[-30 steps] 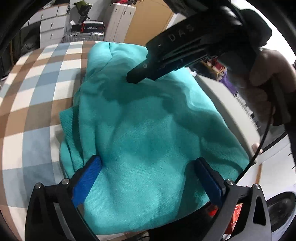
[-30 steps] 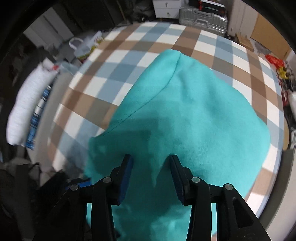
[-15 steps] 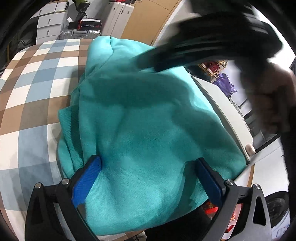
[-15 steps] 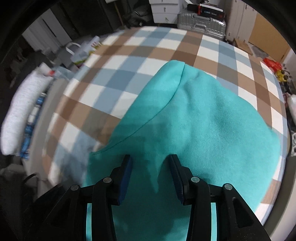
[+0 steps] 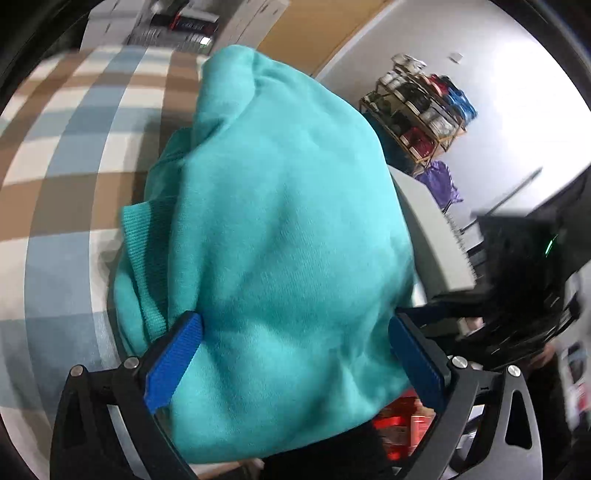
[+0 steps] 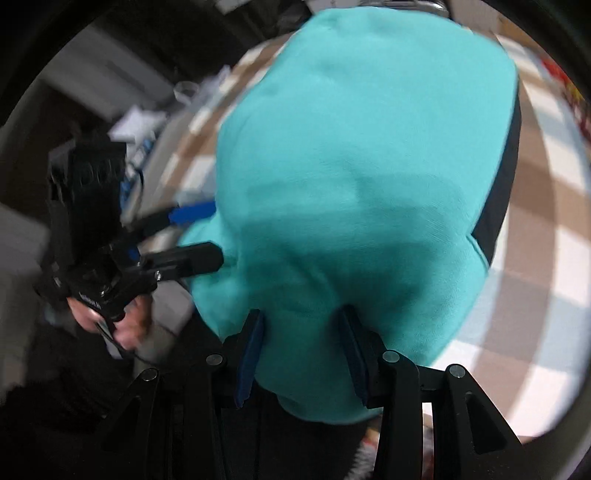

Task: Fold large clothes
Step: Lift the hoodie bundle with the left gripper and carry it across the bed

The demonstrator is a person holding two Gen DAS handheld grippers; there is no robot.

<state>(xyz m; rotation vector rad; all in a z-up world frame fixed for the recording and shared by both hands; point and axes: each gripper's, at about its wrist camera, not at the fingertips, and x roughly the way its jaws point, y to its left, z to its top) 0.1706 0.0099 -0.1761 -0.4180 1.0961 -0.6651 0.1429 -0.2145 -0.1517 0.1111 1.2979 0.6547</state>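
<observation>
A teal sweater (image 5: 280,229) lies folded in a thick bundle on a checked cloth (image 5: 66,147), and its near end hangs over the edge. My left gripper (image 5: 295,325) is wide open and straddles that near end, with a blue pad on each side. The right wrist view shows the same sweater (image 6: 362,177) from the other side. My right gripper (image 6: 301,317) is partly open above its near edge, with fabric showing between the pads and no visible pinch. The left gripper (image 6: 201,236) reaches the sweater's left edge there, carried by a hand (image 6: 125,325).
The right tool's blurred black housing (image 5: 517,280) sits low at the right of the left wrist view. A white appliance top (image 5: 432,236) and a wire rack of spools (image 5: 417,114) stand beyond the sweater. A suitcase (image 5: 173,35) is at the far end.
The right gripper swept from above the sweater's far part down to its near right edge. Its view now sits close over the near end. The left gripper shifted slightly and rolled, still open.
</observation>
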